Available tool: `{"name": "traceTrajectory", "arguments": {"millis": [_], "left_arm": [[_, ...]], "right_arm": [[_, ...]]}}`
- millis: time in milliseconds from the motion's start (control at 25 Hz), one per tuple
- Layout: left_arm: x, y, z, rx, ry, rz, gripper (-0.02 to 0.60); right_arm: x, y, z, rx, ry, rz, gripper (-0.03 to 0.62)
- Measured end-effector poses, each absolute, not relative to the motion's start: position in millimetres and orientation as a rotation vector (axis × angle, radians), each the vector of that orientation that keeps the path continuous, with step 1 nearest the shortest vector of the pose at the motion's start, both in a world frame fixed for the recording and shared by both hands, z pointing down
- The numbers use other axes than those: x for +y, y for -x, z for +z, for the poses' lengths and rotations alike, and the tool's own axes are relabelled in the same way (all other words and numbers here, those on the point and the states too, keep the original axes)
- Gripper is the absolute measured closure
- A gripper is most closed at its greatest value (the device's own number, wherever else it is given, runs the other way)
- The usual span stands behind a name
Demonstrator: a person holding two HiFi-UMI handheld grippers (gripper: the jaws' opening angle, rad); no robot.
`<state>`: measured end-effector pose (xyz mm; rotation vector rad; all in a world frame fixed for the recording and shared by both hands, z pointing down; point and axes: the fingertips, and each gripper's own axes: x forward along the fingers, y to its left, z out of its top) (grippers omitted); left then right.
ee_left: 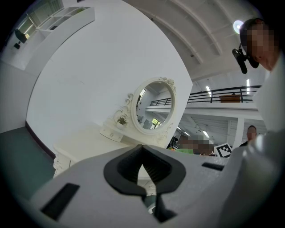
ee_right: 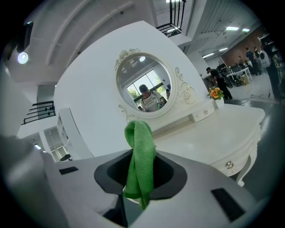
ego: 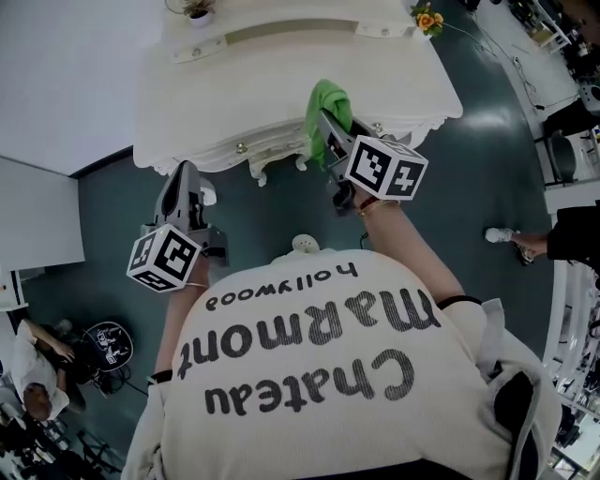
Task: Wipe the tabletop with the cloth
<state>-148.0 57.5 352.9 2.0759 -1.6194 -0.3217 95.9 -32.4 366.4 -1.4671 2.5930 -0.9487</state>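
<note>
A white wall (ego: pixel 66 84) is seen at the upper left of the head view, with a dark teal floor (ego: pixel 103 216) below it. A cream carved table (ego: pixel 281 66) is set against the wall at top centre. An oval mirror (ee_right: pixel 143 84) in an ornate frame is mounted on it, and orange flowers (ego: pixel 427 17) are placed at its right corner. A round lamp (ee_right: pixel 22 57) is lit at the upper left of the right gripper view. Strip lights (ee_left: pixel 208 89) and a black railing (ee_left: pixel 213 95) are shown at the right of the left gripper view.

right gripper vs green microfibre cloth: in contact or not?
Touching. The right gripper view shows the green microfibre cloth pinched between the jaws of the right gripper, with its folded loop standing up above them.
</note>
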Motion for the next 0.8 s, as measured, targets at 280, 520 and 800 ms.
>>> {"name": "traceTrajectory", "arguments": {"millis": [280,520,800], "left_arm": [[54.1,147.9,352.1,-1.620,-2.076,-0.329,0.574],[52.0,150.8,353.5,-1.628,-2.067,-0.328,0.574],[52.7,152.6,354.2,-1.634,-2.062,-0.330,0.574]], "right_arm": [[-35.3,-95.3,367.1,2.609,1.466,-0.944,0.491],[-39.0,-92.6,369.5,2.623,1.465,-0.940,0.491],[-39.0,-89.2,370.5,2.654,1.464,-0.919,0.491]]}}
